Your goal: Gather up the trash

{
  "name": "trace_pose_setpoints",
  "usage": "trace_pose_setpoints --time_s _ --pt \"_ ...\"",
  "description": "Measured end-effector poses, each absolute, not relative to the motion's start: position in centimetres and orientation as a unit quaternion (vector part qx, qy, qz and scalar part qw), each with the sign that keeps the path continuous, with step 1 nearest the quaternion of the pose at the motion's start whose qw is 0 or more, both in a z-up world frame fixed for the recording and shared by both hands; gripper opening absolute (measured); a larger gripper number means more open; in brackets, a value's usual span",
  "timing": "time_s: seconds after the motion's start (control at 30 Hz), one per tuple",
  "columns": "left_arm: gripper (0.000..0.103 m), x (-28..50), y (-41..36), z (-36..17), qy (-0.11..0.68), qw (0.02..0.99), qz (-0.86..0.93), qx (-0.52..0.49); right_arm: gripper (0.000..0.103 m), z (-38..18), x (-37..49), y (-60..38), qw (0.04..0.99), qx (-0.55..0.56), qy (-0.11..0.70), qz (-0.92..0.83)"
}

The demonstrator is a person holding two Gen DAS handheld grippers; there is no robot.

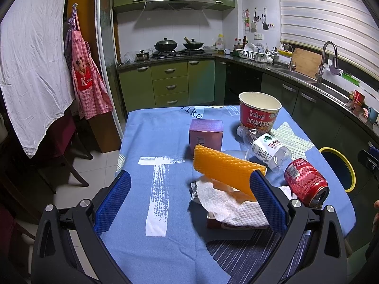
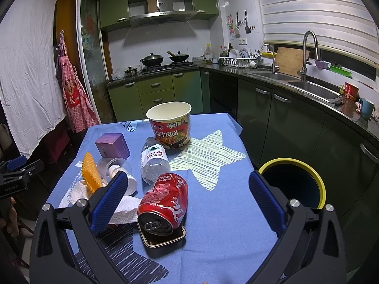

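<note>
both sets of blue-padded fingers are held wide apart and empty: the left gripper (image 1: 189,197) above a crumpled white paper towel (image 1: 227,207), the right gripper (image 2: 188,201) above a dented red soda can (image 2: 163,201).

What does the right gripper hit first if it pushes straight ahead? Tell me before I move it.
Probably the crushed red cola can, lying on its side between the open fingers of the right gripper, its mouth toward the camera. It partly rests on a shallow tin. Depth is uncertain.

Can (image 2: 163,198) on tin (image 2: 163,235), bottle (image 2: 154,161) behind, bin (image 2: 293,184) right of table (image 2: 225,213)
</note>
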State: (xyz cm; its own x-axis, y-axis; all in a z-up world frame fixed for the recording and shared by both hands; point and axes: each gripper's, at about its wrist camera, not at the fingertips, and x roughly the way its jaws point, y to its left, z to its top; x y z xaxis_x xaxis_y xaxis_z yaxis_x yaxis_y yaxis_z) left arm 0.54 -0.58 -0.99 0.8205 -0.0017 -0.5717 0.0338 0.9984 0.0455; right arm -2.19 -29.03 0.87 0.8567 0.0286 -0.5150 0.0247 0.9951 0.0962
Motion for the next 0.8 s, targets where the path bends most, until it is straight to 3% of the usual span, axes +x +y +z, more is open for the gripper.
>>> trace_pose_setpoints --time_s 0.8 --pt "0.099 1.8 -0.7 -1.2 0.31 0.95 -0.019 0.03 0.097 -0.1 -1.0 -29.1 0.959 0.046 0.279 0.003"
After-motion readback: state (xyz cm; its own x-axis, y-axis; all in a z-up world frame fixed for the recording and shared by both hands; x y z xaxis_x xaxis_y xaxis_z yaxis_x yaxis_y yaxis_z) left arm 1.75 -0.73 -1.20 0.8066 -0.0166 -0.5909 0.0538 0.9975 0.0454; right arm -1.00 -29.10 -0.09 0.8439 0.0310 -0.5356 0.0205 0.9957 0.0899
